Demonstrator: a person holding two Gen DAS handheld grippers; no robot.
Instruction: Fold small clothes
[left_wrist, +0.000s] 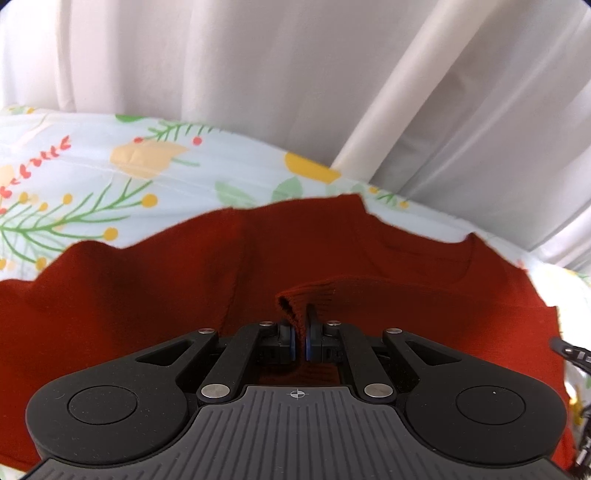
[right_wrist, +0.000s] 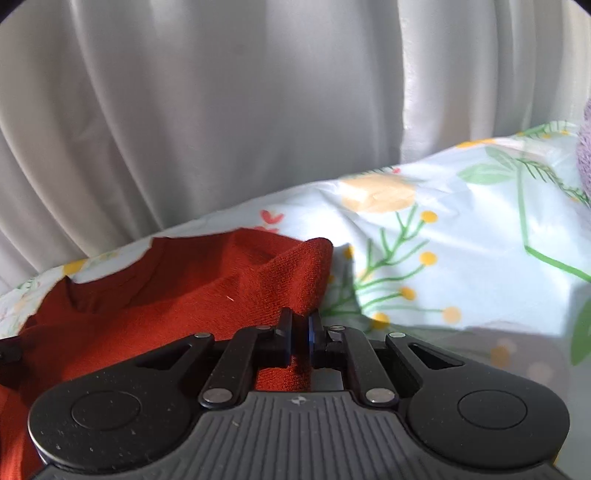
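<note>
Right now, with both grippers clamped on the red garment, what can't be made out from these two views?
- Red garment: its near part is hidden by the left gripper in the left wrist view; the right gripper hides its near part in the right wrist view, so what kind of garment it is stays unclear.
- Purple fuzzy thing: cut off by the right edge, unidentifiable.
- Floral sheet: what lies beneath it is hidden.
</note>
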